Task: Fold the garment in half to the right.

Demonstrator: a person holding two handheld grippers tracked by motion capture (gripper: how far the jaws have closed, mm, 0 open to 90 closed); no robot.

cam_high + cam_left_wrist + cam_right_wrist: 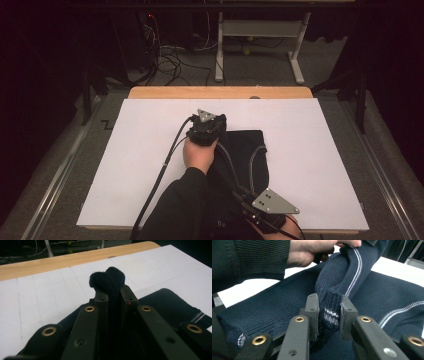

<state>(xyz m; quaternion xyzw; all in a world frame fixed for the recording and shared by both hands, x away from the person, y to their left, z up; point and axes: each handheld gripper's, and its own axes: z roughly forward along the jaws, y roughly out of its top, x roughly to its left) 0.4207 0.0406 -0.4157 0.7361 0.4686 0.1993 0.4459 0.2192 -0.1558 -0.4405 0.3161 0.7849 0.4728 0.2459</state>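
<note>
Looking down from the high view, one dark knitted sweater (247,155) with thin pale stripes is seen lying folded on the white board (310,150), near its middle. Two grippers are counted: the left gripper (210,131) is held at the sweater's far left corner, the right gripper (250,202) near its front edge, and a strip of the knit is stretched between them. Much of the sweater's near left part is hidden by a dark sleeve (180,210).

Along the left gripper (113,293) view, a bunched black wad of sweater (110,277) is clamped between the jaws, bulging above their tips; a wooden table edge (50,263) runs behind.

Along the right gripper (329,312) view, a ribbed navy fold of sweater (337,282) with white stripes is pinched between the jaws, with the other hand (312,251) seen beyond.
</note>
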